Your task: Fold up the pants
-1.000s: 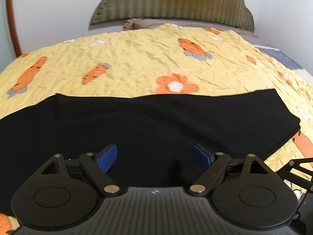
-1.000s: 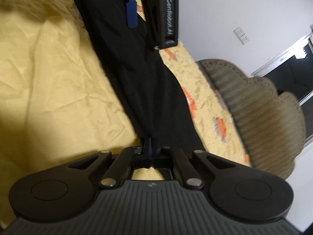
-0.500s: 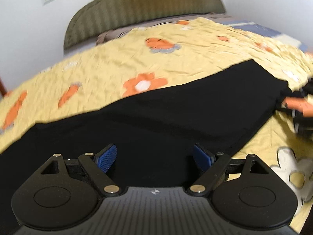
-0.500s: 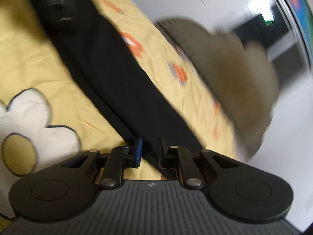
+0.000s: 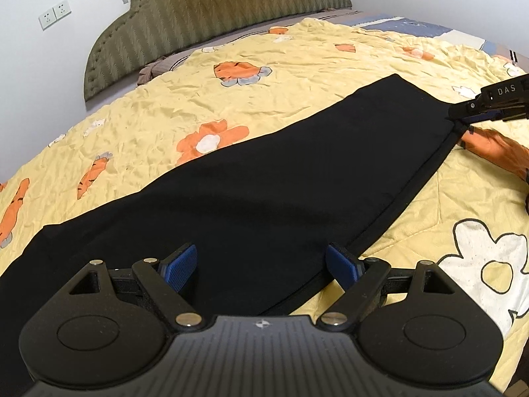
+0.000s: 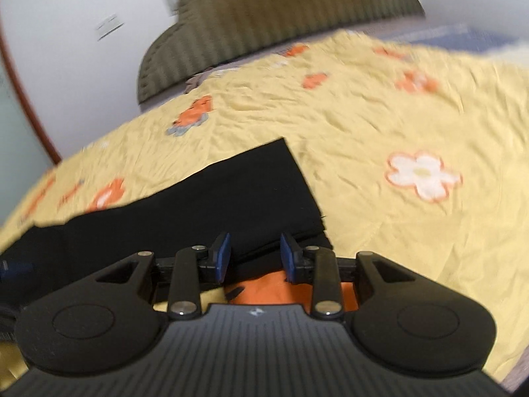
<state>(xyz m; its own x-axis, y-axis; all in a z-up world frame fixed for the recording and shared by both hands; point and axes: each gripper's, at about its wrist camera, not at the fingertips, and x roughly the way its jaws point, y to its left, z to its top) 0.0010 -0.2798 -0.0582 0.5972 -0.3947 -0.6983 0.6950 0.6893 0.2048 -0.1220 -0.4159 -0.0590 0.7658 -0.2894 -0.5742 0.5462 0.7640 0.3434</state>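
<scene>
Ahead of both tongs, bare bed (image 5: 297, 106) stretches beyond the flat pants (image 5: 264, 192); only the headboard (image 5: 205, 10) blocks the far end.

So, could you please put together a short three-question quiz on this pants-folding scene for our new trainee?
1. True or false: the left gripper is shut on the long black fabric pants.
2. The pants lie on: A) a bare wooden floor, B) a yellow quilted bedspread with orange flowers, C) a grey metal table.
3. Fill in: the right gripper sits at the pants' end with its jaws ____.

Key: 1 false, its blue pads stand wide apart over the cloth; 2 B; 3 open.
</scene>
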